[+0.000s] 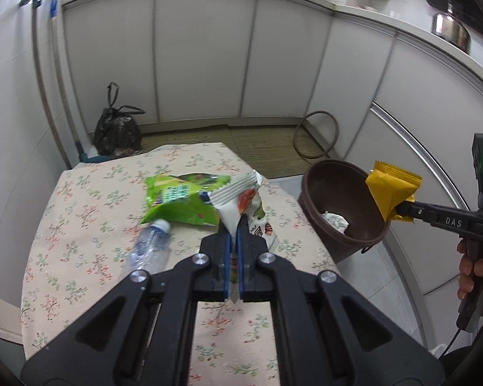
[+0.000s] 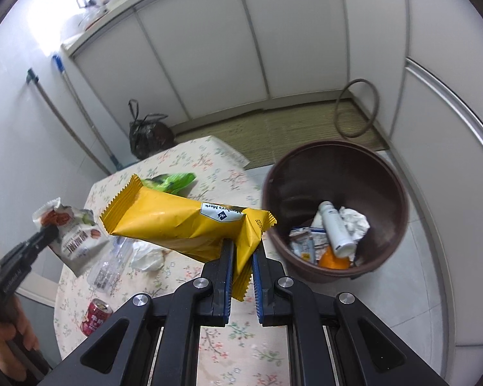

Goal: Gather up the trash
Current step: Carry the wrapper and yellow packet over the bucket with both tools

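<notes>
My left gripper (image 1: 231, 231) pinches a white snack wrapper (image 1: 238, 199), lifted over the floral table (image 1: 80, 218). My right gripper (image 2: 243, 251) is clamped on a yellow wrapper (image 2: 177, 222), held up beside the rim of the brown bin (image 2: 393, 173). Under them on the cloth I see a clear bottle (image 1: 149, 247), a red can (image 2: 95, 317) and a green bag (image 1: 177, 202). The bin, just right of the table, holds a white bottle (image 2: 335, 228) and crumpled paper (image 2: 354, 220).
</notes>
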Tool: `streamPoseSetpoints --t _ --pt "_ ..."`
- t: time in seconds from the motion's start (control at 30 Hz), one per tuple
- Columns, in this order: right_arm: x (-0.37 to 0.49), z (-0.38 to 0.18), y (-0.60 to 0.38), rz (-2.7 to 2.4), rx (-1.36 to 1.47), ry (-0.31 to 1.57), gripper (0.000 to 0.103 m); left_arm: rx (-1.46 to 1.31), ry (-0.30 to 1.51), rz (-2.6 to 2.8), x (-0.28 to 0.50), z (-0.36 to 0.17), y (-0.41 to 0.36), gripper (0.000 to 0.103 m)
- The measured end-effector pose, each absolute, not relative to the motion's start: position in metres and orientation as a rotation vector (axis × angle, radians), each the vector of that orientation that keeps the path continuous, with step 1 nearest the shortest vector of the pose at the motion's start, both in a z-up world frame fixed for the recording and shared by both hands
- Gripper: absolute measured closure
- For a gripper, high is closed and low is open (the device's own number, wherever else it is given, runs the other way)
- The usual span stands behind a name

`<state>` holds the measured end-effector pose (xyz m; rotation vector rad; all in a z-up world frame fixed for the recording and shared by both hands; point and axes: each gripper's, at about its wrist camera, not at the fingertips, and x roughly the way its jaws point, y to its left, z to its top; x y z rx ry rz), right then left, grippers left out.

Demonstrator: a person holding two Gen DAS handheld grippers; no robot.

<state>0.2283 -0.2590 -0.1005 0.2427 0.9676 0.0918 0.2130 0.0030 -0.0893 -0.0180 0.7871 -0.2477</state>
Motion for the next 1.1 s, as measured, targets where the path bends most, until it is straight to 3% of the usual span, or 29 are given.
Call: streamPoseSetpoints --t 0.63,1.1 --pt "0.212 -0.131 -0.389 -0.148 0.429 0.968 0.091 0.067 0.798 -0.465 0.245 -0.124 -0.174 0.099" --pt "0.24 -0.176 -0.419 -0.177 0.511 0.988 0.091 0.118 0.847 -0.452 0.29 -0.171 -0.231 0.098"
